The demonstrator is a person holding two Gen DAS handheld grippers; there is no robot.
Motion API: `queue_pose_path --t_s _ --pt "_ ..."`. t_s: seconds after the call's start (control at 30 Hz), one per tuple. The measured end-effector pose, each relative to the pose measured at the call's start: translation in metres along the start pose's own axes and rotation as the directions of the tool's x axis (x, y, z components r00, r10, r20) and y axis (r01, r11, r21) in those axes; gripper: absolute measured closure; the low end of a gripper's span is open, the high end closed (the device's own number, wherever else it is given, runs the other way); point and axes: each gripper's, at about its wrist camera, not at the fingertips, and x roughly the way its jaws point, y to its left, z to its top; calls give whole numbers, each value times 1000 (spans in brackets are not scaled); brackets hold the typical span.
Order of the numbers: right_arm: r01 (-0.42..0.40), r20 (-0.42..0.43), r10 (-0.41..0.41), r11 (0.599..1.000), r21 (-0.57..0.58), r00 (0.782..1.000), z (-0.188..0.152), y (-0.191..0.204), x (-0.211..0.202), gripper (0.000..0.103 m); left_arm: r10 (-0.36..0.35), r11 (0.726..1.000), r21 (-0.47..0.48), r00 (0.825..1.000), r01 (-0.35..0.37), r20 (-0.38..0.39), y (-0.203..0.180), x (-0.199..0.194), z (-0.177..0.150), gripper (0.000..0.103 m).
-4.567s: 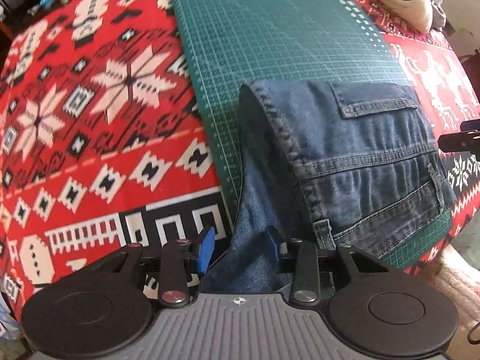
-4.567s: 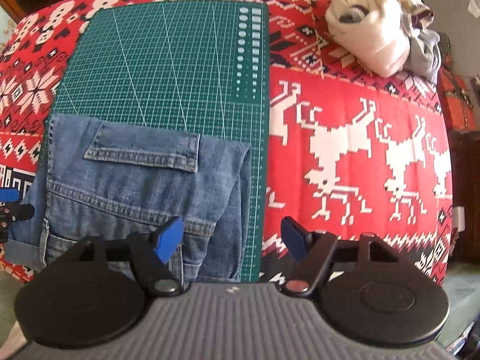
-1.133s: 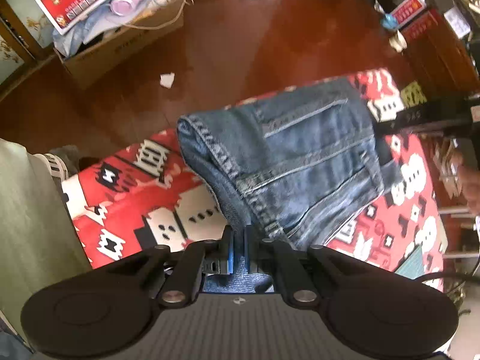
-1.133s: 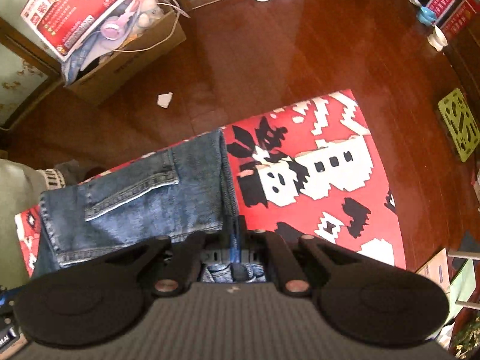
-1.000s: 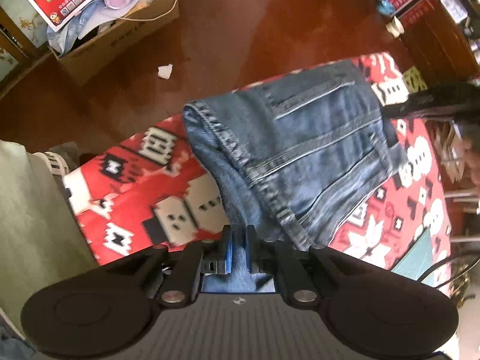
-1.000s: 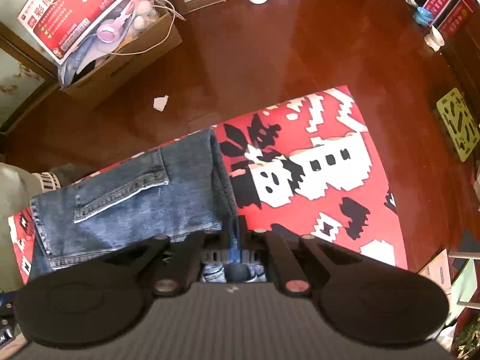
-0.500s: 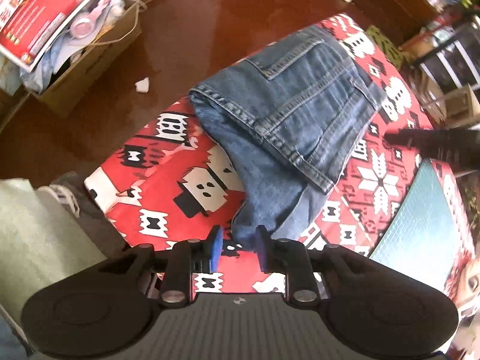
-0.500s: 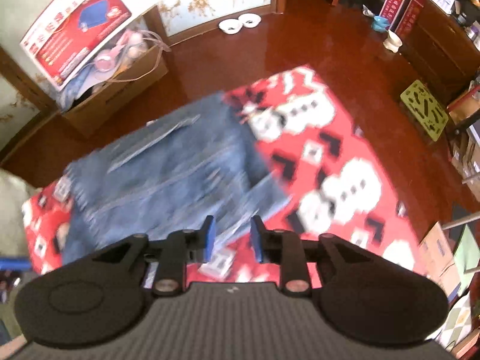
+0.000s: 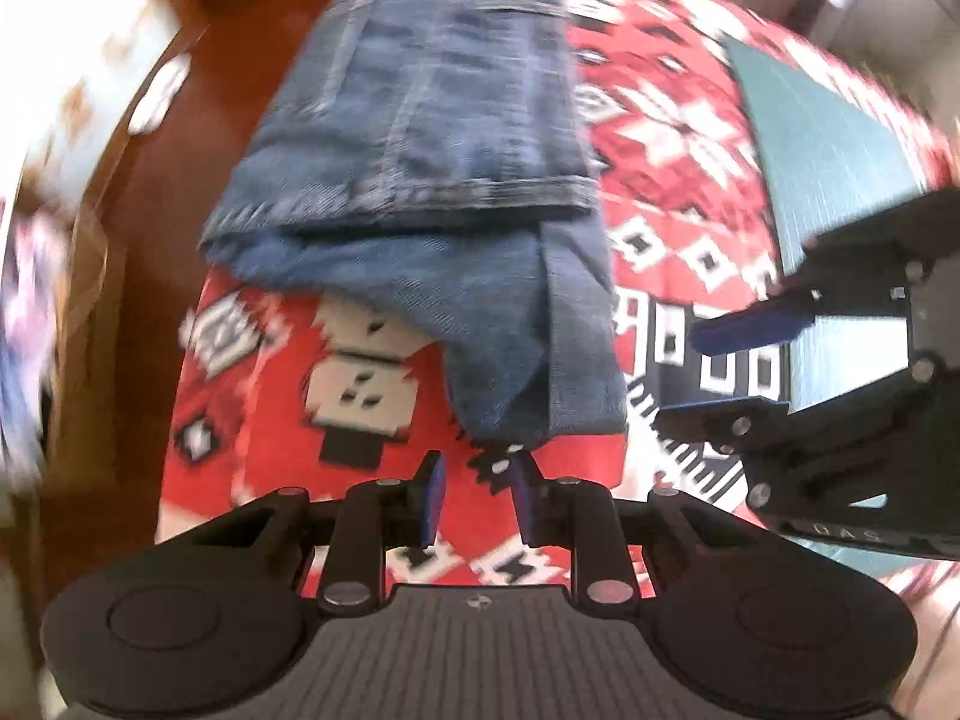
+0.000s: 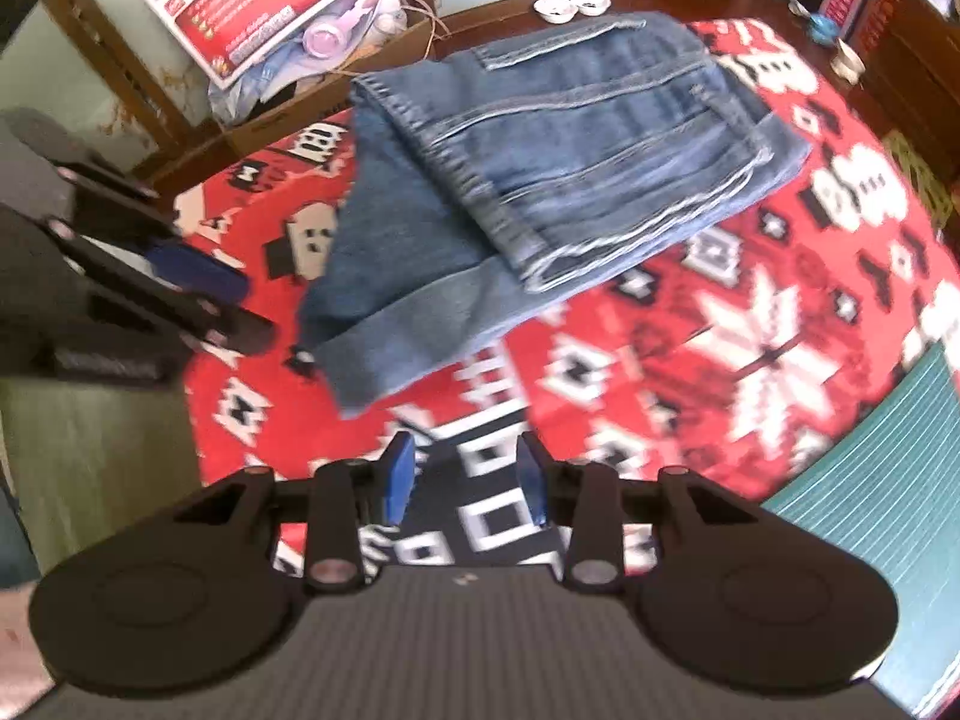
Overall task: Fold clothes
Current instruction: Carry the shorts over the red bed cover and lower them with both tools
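Note:
The folded blue jeans lie flat on the red patterned tablecloth, close to the table's edge, with a lower layer sticking out toward me. My left gripper hovers just short of that layer, open, with only cloth pattern between its blue pads. In the right wrist view the jeans lie ahead. My right gripper is a little back from them, its jaws opening with nothing between them. Each gripper shows in the other's view: the right gripper at the right, the left gripper at the left.
A green cutting mat lies on the tablecloth to the right of the jeans and shows again as the mat. Past the table edge is dark wooden floor with a cardboard box of clutter and two small bowls.
Both grippers were shut on the jeans a second ago; they have let go, opened and drawn back. The jeans now rest on the tablecloth. The left view has rolled round.

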Motion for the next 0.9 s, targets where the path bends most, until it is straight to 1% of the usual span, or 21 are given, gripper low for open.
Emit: queue_pose_path --t_s 0.1,0.17,0.2,0.23,0.27,0.3,0.37,0.47,0.57,0.7,0.77,0.8,0.83,0.9 --pt "-18 17 18 999 36 1000 -6 10 4 62 37 993 108 999 -38 18 -6 8 0 79" --pt "-36 21 35 999 38 999 -9 14 8 62 46 984 171 999 -49 23 -7 14 0 79" --pt "-40 24 39 998 40 999 -10 15 10 63 40 979 198 999 -44 27 -8 15 2 79" --pt "-40 30 39 999 36 999 -11 15 12 63 30 974 222 999 -36 29 -8 16 3 81" --pt "-38 39 37 999 29 999 -11 16 14 63 13 973 232 1000 -18 23 -7 15 6 89" --pt "-37 47 36 999 18 998 -11 18 15 63 -24 975 222 1000 22 7 -3 13 12 91" --pt "-34 59 34 999 -5 998 -10 20 17 63 -99 982 161 995 99 -9 7 6 25 91" --pt "-23 68 25 999 -31 997 -9 23 19 63 -192 980 57 981 192 -6 26 -6 44 92" --pt "-17 97 18 1000 -17 995 -5 22 15 63 -229 973 -33 973 230 5 43 -13 58 92" --pt "-20 124 16 999 27 992 2 16 9 64 -274 954 -122 962 272 6 55 -16 64 92" --pt "-38 130 31 998 50 991 6 13 7 72 -304 938 -172 953 300 -1 61 -14 66 92" --pt "-51 125 44 997 59 991 8 11 8 81 -319 930 -193 948 312 -4 62 -13 66 92" --pt "-66 118 58 996 67 991 10 9 9 88 -328 924 -210 945 319 -8 63 -12 65 92" --pt "-69 111 61 995 70 992 13 8 12 94 -333 922 -215 943 323 -11 61 -16 63 92"
